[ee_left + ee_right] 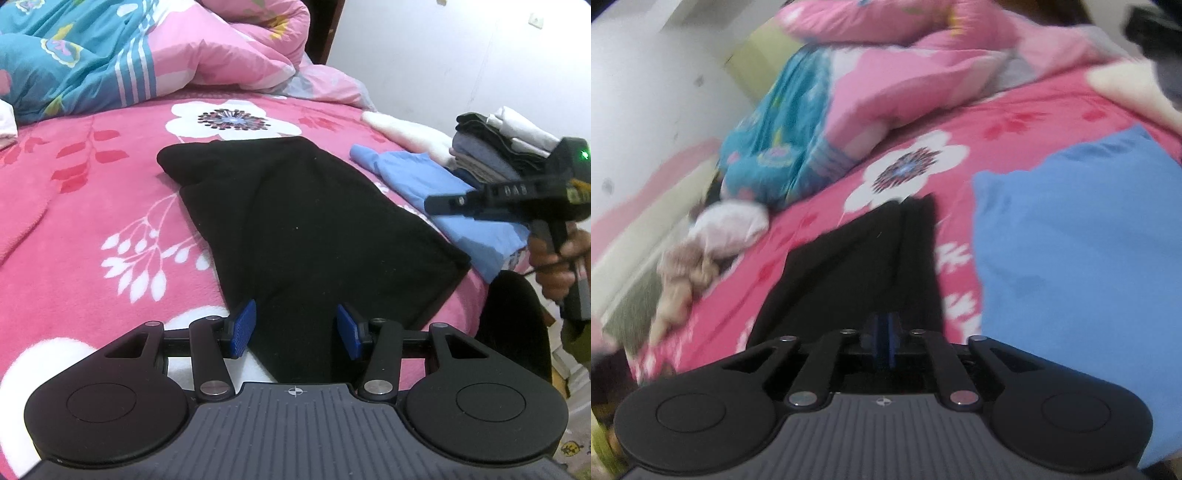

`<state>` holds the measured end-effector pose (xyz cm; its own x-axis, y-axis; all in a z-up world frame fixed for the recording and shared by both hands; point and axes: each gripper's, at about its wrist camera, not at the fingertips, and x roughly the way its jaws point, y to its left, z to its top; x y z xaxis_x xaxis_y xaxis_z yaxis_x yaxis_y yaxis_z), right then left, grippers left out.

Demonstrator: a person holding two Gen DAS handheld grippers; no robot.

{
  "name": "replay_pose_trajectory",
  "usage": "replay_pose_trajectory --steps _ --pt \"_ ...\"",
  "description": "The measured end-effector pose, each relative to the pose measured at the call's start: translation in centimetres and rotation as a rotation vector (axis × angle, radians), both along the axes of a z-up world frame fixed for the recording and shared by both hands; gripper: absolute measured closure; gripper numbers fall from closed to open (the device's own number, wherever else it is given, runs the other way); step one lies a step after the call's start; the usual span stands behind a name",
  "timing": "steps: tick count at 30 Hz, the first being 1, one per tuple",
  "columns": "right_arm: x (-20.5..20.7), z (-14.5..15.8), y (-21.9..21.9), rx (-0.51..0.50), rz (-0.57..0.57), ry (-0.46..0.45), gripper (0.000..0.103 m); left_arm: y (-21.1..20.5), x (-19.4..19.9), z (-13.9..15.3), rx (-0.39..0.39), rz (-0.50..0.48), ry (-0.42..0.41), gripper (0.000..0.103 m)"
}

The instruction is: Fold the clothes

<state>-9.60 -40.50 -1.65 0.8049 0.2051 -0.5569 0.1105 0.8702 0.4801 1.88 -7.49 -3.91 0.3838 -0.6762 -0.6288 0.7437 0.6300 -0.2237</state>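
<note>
Two wrist views covered this moment. From the left wrist, the left gripper (295, 330) hovered over the near end of a black garment (306, 229), its blue pads (242, 328) standing apart with the cloth showing between them but not pinched. That garment lay flattened and partly folded lengthwise on the pink floral blanket (74, 184), with a blue garment (443, 192) just beside it and a stack of folded clothes (495, 147) farther off near the wall. The right gripper (443, 205) hung in the air above the blue piece, held by a hand (554, 258), carrying nothing.

From the right wrist, blurred by motion, the right gripper (882, 341) had its pads nearly together with nothing visibly between them, pointing along the black garment (857, 266); the blue garment (1078, 251) lay to the side.

Judging by this, the black piece was mid-fold, between grasps. Next would likely be both tools taking the near edge, one at each corner, and carrying it toward the far end without dragging the lower layer.
</note>
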Motion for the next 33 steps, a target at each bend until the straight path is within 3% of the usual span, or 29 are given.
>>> replay_pose_trajectory --steps 1,3,7,10,14,15,17,18,19,23,26,29,31,33 --pt "-0.1 -0.1 0.6 -0.028 0.015 0.010 0.076 0.0 -0.1 0.1 0.005 0.001 -0.001 0.054" --pt "-0.3 -0.6 1.4 -0.068 0.029 0.026 0.076 0.1 -0.4 0.3 0.015 0.002 -0.005 0.054" --pt "-1.4 -0.8 1.7 -0.086 0.003 0.019 0.100 0.3 -1.0 0.5 0.034 0.003 -0.013 0.054" --pt "-2.3 -0.2 1.5 -0.083 -0.022 0.000 0.101 0.5 -1.4 0.6 0.038 -0.001 -0.010 0.053" --pt "-2.6 -1.4 0.7 -0.025 -0.051 0.040 0.099 1.0 -1.6 0.3 0.046 0.012 0.012 0.052" --pt "-2.9 -1.2 0.5 -0.006 -0.062 0.037 0.096 1.2 -1.6 0.3 0.047 0.018 0.025 0.052" --pt "-3.4 -0.8 0.1 0.027 -0.083 0.032 0.080 1.7 -1.7 0.5 0.025 0.025 0.045 0.052" --pt "-3.8 -0.5 -0.1 0.024 -0.099 0.027 0.065 1.9 -1.7 0.5 0.011 0.025 0.059 0.052" --pt "-4.2 -0.3 -0.2 0.025 -0.110 0.025 0.060 2.0 -1.7 0.4 -0.004 0.019 0.080 0.052" --pt "-3.5 -1.8 -0.7 0.084 -0.077 0.130 0.060 1.9 -1.5 -0.5 -0.044 -0.002 0.144 0.052" --pt "-3.3 -2.1 -0.5 0.078 -0.066 0.133 0.060 2.0 -1.3 -0.9 -0.071 0.003 0.160 0.052" --pt "-3.3 -1.8 0.2 0.035 -0.040 0.144 0.073 2.3 -1.0 -1.0 -0.099 0.023 0.184 0.060" --pt "-3.2 -1.6 0.8 0.004 -0.027 0.146 0.092 2.4 -0.8 -1.0 -0.104 0.034 0.183 0.081" --pt "-3.2 -1.2 1.1 -0.009 -0.026 0.142 0.095 2.7 -0.8 -0.6 -0.122 0.027 0.171 0.095"
